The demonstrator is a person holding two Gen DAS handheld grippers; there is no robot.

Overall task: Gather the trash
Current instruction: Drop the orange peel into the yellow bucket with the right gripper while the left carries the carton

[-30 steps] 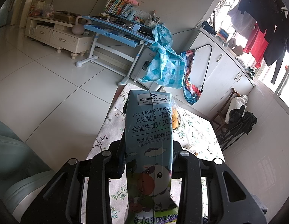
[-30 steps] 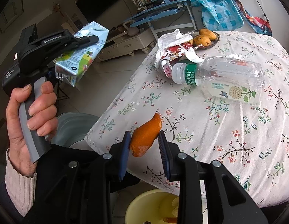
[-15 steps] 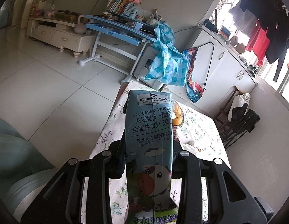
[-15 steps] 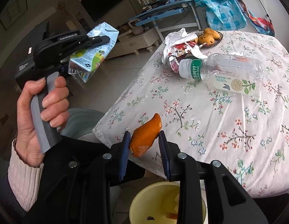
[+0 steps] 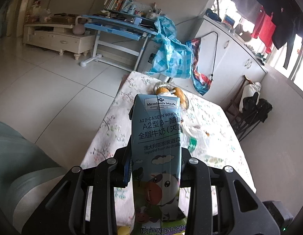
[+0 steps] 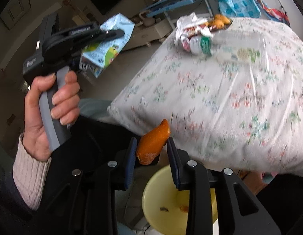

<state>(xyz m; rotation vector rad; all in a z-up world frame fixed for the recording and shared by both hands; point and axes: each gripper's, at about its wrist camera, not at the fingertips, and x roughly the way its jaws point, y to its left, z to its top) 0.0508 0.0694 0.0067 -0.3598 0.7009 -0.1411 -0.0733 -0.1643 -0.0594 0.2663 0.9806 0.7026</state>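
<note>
The left gripper is squeezed shut on a tall blue paper milk carton with a cartoon cow. It holds the carton low down, 1 pad on each flat side, up in the air off the table edge. The carton looks light and probably empty, so a hard squeeze would dent its soft sides.

The right gripper has a curled piece of orange peel between its 2 pads. The left pad touches the peel; I cannot tell if the right pad does. The peel is tiny, light and bendy, so it could slip out easily. It hangs just above the round yellow plastic bin.

A clear plastic bottle with a green label lies on the table with the flowery cloth. It is round and smooth and may roll; the middle is best to grab.
</note>
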